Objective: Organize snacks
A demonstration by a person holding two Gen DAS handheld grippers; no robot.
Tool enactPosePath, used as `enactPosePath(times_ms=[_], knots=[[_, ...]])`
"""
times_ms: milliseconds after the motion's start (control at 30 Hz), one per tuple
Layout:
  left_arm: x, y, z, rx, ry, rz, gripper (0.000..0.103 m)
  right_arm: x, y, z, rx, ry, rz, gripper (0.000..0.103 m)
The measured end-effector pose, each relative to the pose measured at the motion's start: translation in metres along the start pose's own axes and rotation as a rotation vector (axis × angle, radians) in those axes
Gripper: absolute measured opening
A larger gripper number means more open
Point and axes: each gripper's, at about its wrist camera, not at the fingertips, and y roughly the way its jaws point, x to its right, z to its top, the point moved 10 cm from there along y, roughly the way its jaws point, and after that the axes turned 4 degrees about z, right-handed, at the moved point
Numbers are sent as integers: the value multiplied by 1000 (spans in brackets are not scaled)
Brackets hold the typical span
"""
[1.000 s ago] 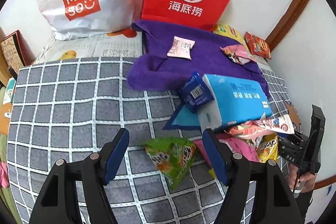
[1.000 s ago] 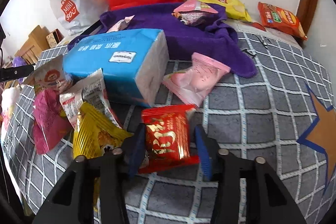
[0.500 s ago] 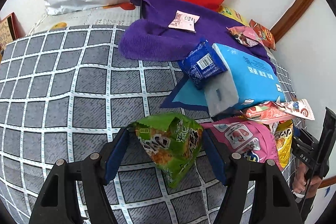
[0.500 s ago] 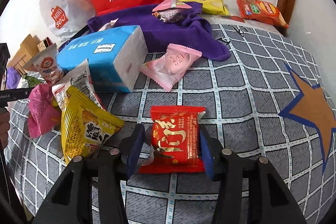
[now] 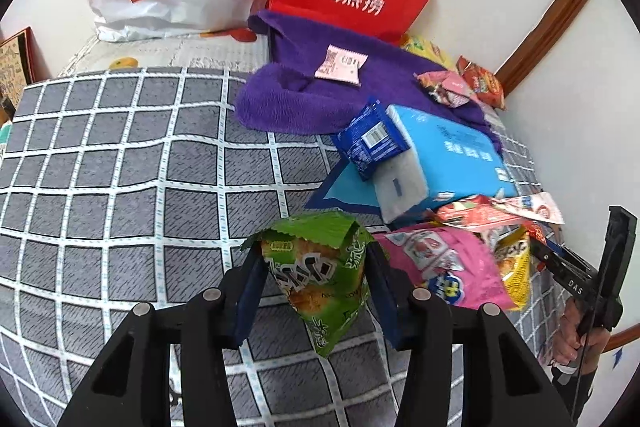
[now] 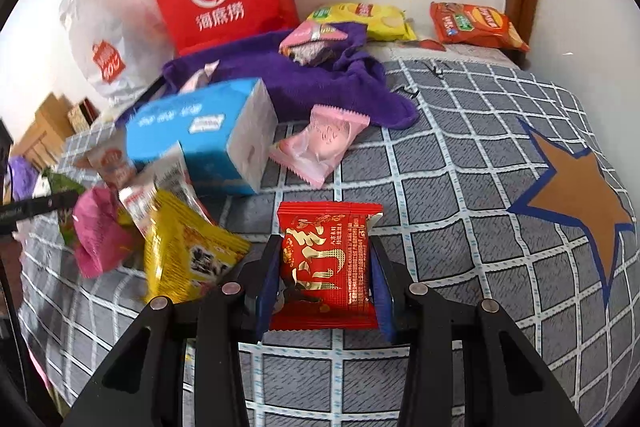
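The left claw point(image 5: 316, 279), wide apart a second ago with the green snack packet point(image 5: 320, 279) lying ahead of it, now pinches that packet. The right claw point(image 6: 325, 279), formerly loose around the red snack packet point(image 6: 326, 267), now presses both its sides.

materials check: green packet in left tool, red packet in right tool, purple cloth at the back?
Green packet: thin glossy plastic film, likely; crinkled, serrated top seal, held in the left tool.
Red packet: shiny foil-like film, probably metallised plastic; gold print glints, held in the right tool.
Purple cloth: soft terry or microfibre, it seems; matte, fuzzy, folds loosely.
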Motion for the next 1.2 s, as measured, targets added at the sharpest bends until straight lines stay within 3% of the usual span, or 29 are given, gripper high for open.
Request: enactPosePath(times_ms=[500,1200], knots=[[20,-56,25,96,41,-13,47,-20,-53,50,126,21,-14,41],[70,-74,60,141,109,-56,47,-41,-68,89,180,-2,6,41]])
